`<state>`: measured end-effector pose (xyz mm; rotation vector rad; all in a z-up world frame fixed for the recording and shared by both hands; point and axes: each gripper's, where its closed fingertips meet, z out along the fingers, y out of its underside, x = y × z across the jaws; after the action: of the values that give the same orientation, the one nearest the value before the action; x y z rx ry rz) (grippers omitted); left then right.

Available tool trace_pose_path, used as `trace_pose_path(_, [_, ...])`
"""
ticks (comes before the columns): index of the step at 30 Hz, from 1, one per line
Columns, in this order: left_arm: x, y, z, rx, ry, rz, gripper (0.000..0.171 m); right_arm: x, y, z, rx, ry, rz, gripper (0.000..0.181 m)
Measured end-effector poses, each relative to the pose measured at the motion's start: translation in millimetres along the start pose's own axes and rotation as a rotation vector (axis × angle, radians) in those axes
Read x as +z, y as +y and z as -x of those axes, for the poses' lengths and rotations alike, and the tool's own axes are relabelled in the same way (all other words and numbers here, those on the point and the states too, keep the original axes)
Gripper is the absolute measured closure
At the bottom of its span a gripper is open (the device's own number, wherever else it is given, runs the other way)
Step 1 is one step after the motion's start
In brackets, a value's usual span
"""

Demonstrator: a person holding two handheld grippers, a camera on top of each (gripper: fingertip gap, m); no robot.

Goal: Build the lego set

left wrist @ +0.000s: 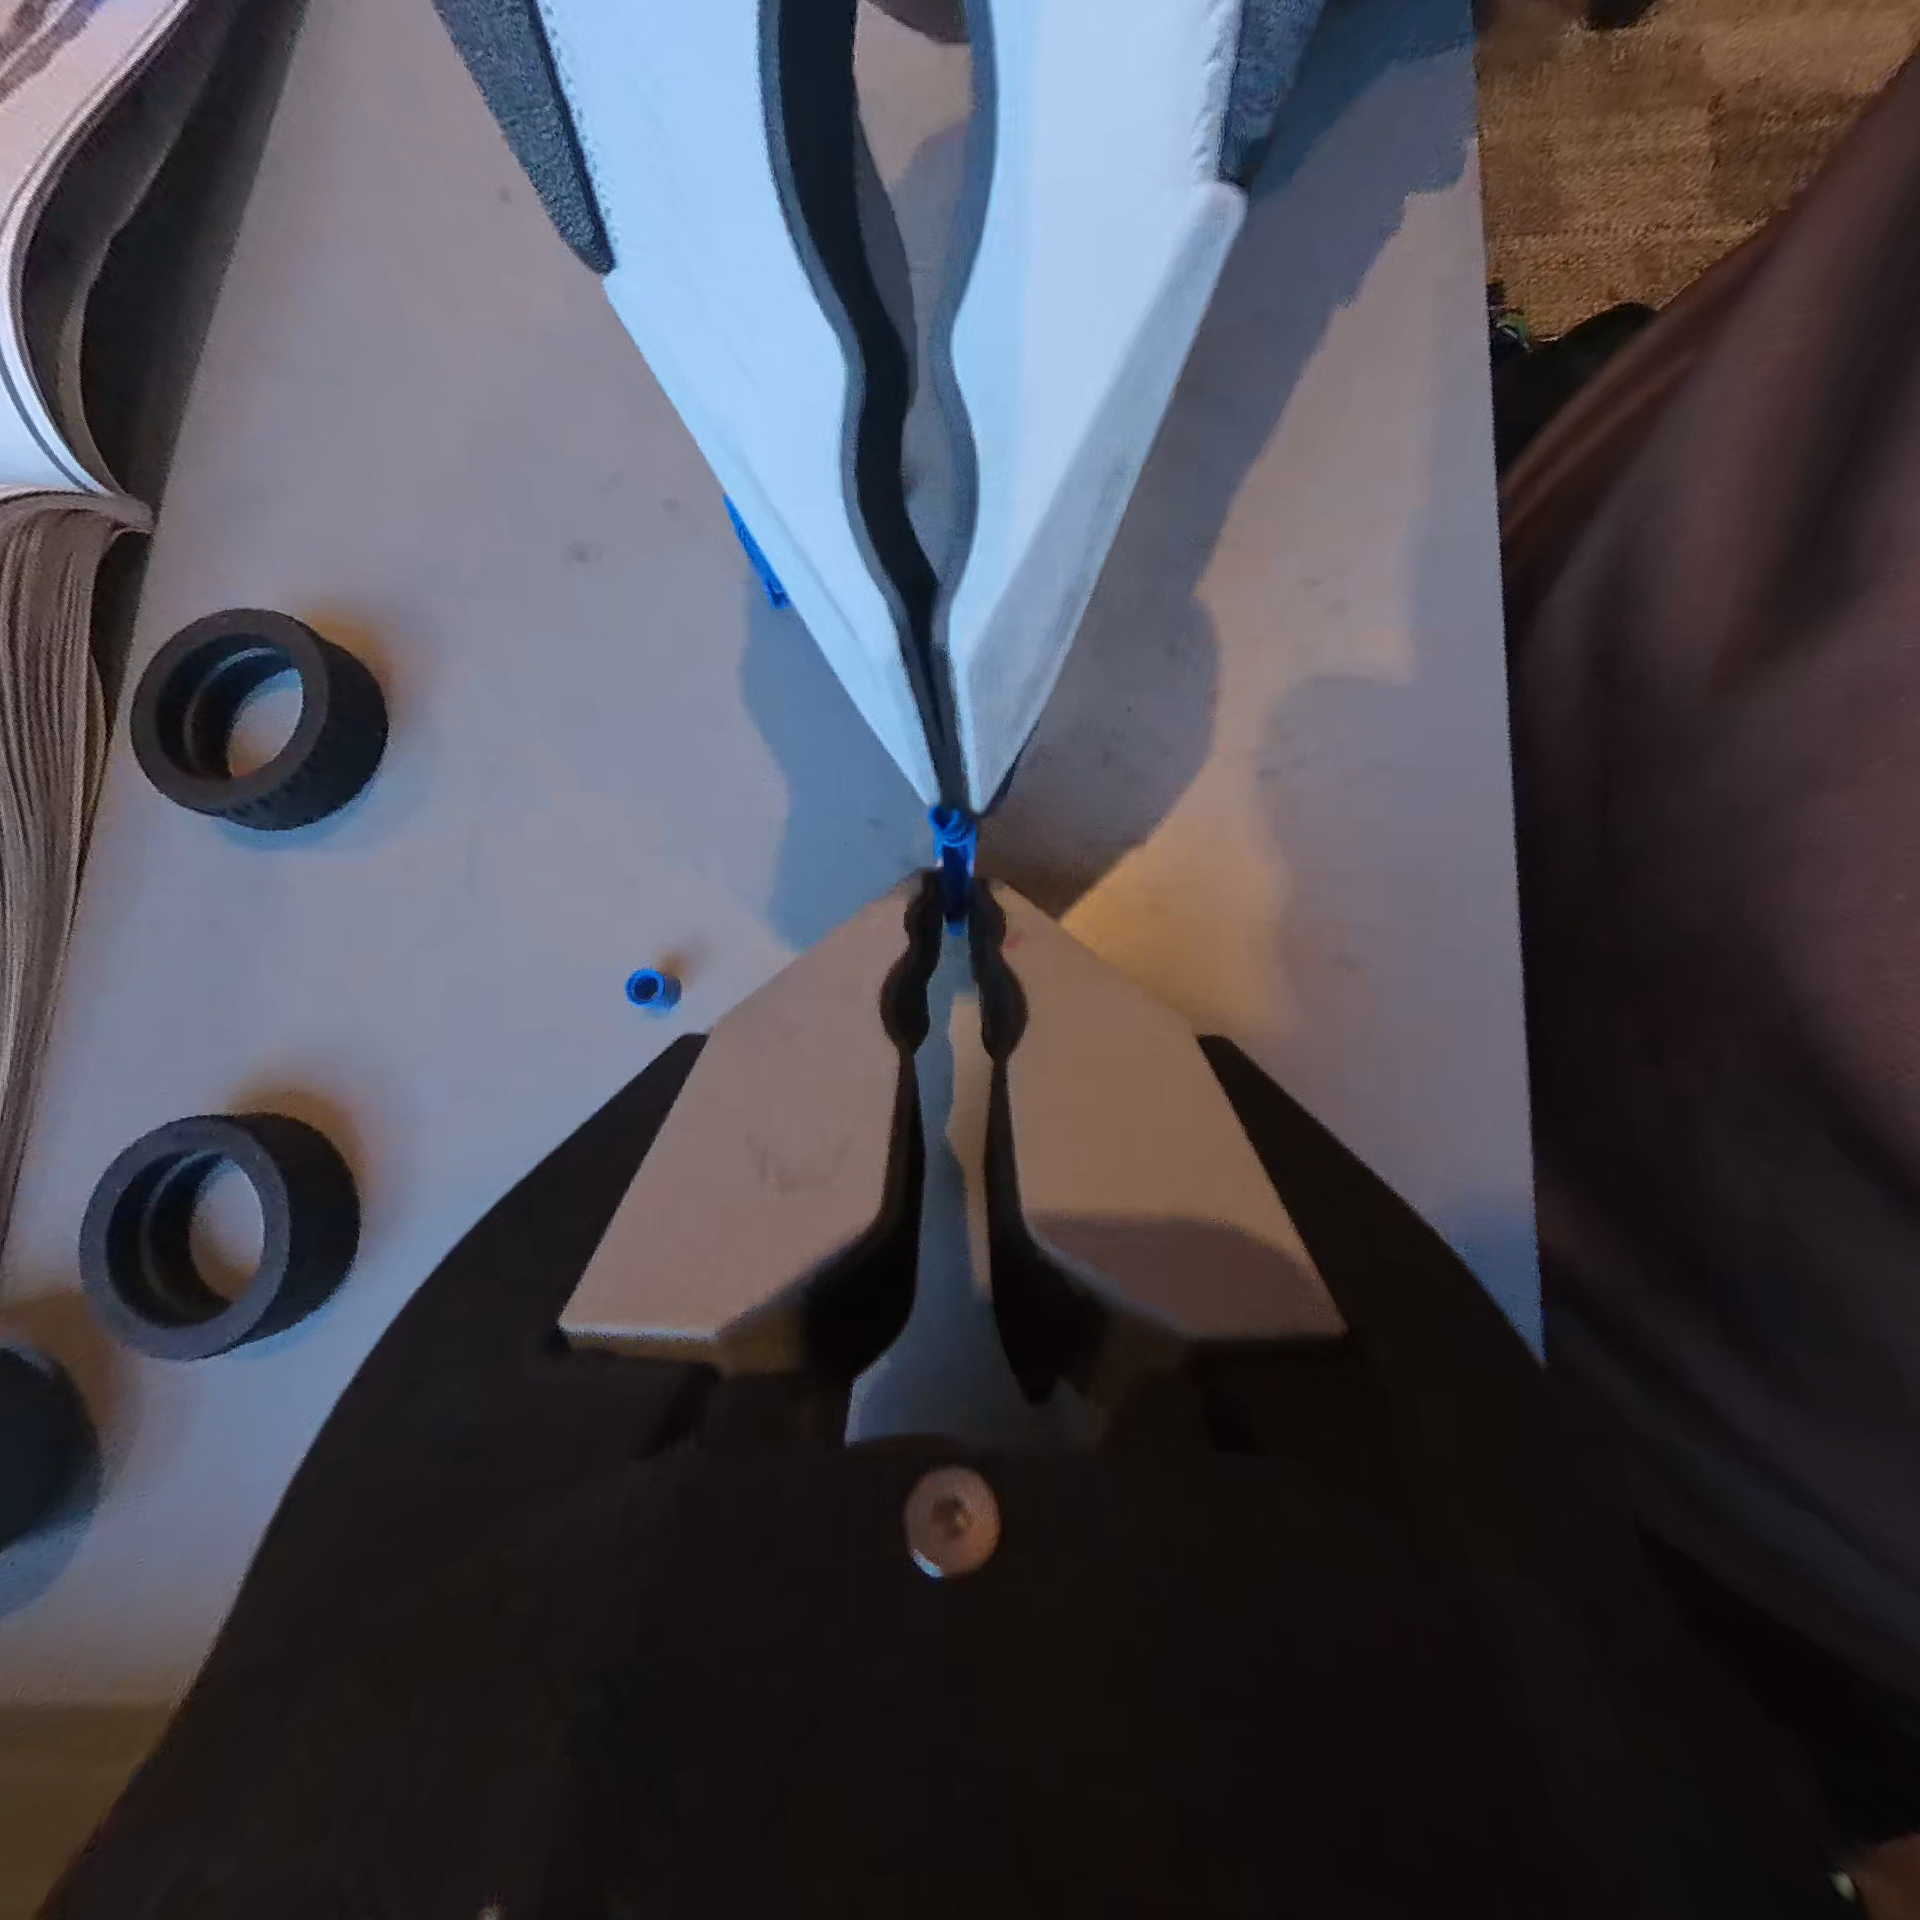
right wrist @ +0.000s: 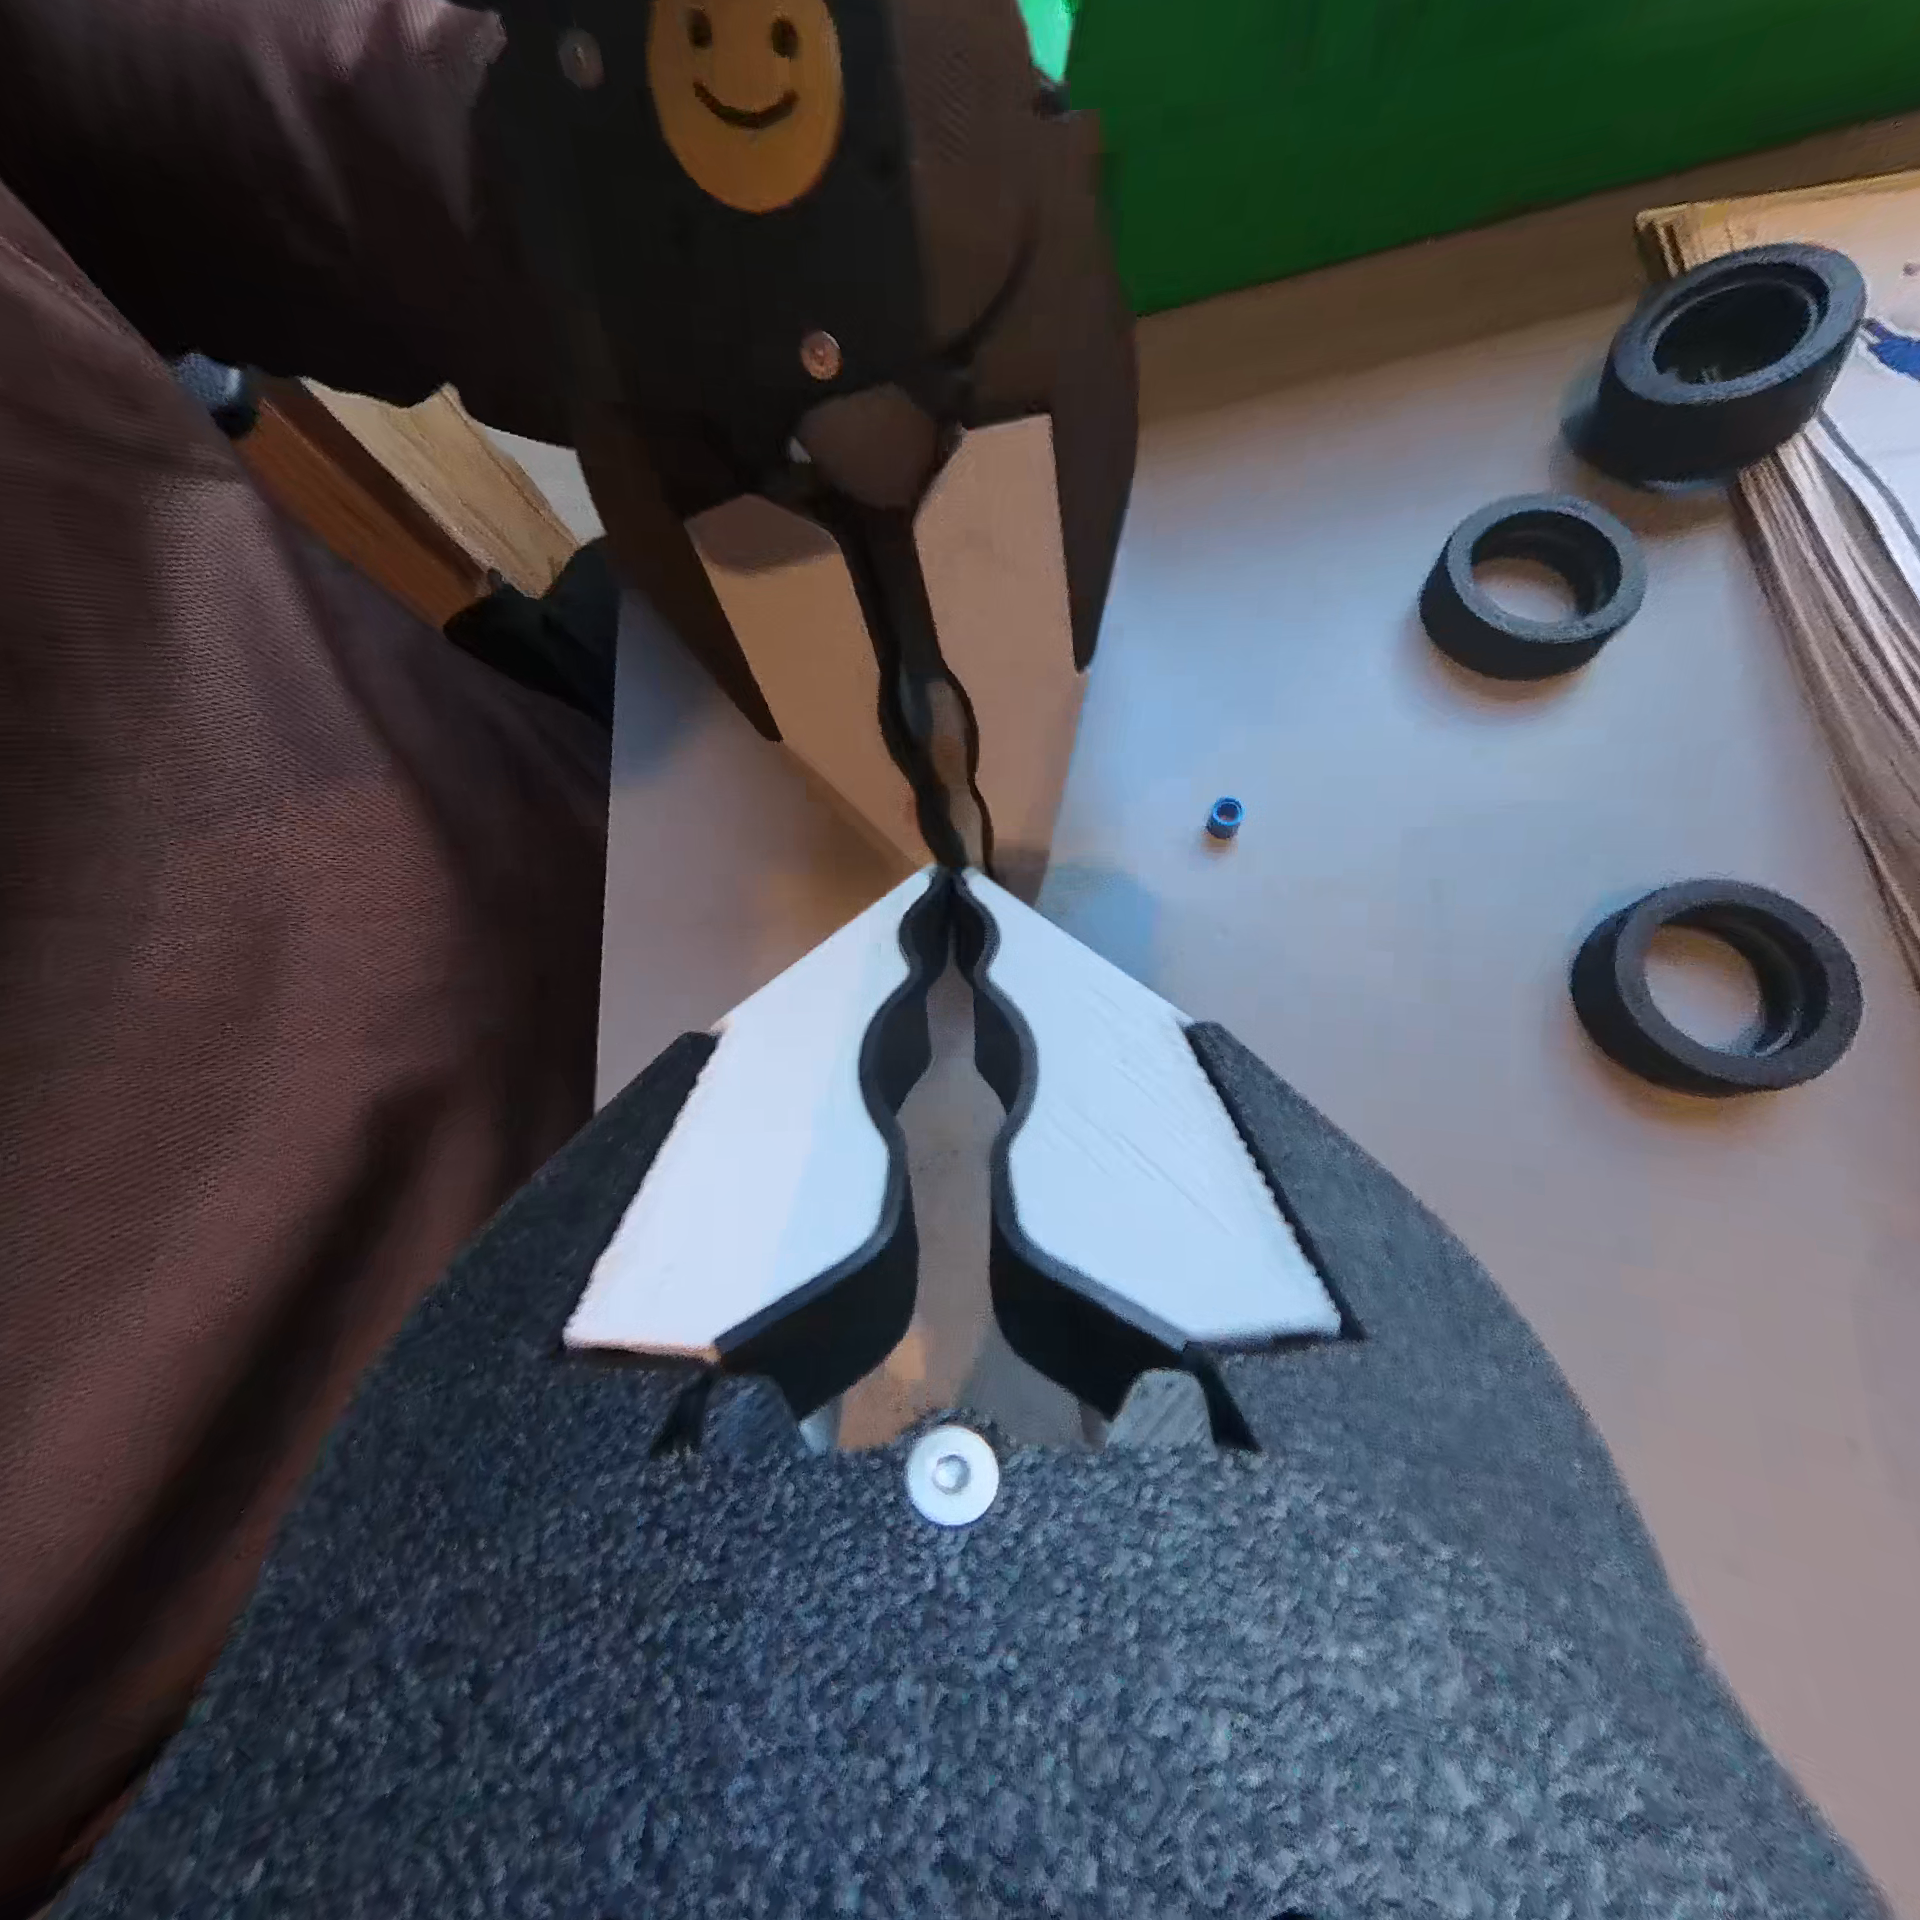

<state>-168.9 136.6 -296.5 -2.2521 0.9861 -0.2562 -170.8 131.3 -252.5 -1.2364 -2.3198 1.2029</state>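
Observation:
A small blue lego pin [left wrist: 950, 844] is held above the pale table [left wrist: 468, 436], between the two grippers, which meet tip to tip. My left gripper [left wrist: 951, 902], with tan fingers, is shut on the pin's near end. My right gripper [left wrist: 951, 795], with white fingers, comes in from the top of the left wrist view and is shut on the pin's far end. In the right wrist view the right gripper [right wrist: 948, 885] meets the left gripper [right wrist: 951, 854] and the pin is hidden. A loose blue bush [left wrist: 652, 987] lies on the table; it also shows in the right wrist view [right wrist: 1226, 818].
Black tyres [left wrist: 260, 717] [left wrist: 218, 1231] [right wrist: 1714, 982] lie on the table beside an open instruction booklet [left wrist: 52, 312]. Another blue piece [left wrist: 758, 561] peeks from behind the white finger. A person's brown clothing [right wrist: 260, 935] is at the table edge. A green surface [right wrist: 1455, 125] lies beyond.

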Motion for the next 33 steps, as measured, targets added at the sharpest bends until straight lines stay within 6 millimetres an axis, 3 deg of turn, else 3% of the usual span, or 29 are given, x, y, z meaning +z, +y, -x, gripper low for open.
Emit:
trace_pose_path(8, [3,-4,0,0.012,0.01,-0.01,0.17,5,21,-13,-0.063,0.092,0.152,0.181])
trace_pose_path(17, [3,-4,1,-0.052,0.047,-0.096,0.17,8,19,-15,-0.051,0.084,0.127,0.181])
trace_pose_path(23, [5,-7,2,-0.022,0.021,-0.093,0.17,-8,4,-13,-0.035,0.062,0.09,0.181])
trace_pose_path(26, [5,-7,2,-0.018,0.026,-0.089,0.17,6,20,-9,-0.088,0.069,0.202,0.181])
trace_pose_path(28, [5,-6,3,-0.02,0.019,-0.09,0.17,6,23,-14,-0.094,0.106,0.236,0.181])
trace_pose_path(31, [5,-6,3,-0.018,0.017,-0.09,0.17,-8,1,-11,-0.093,0.104,0.152,0.181])
trace_pose_path(33, [5,-7,3,-0.023,0.026,-0.093,0.17,-7,5,-13,-0.111,0.121,0.184,0.181])
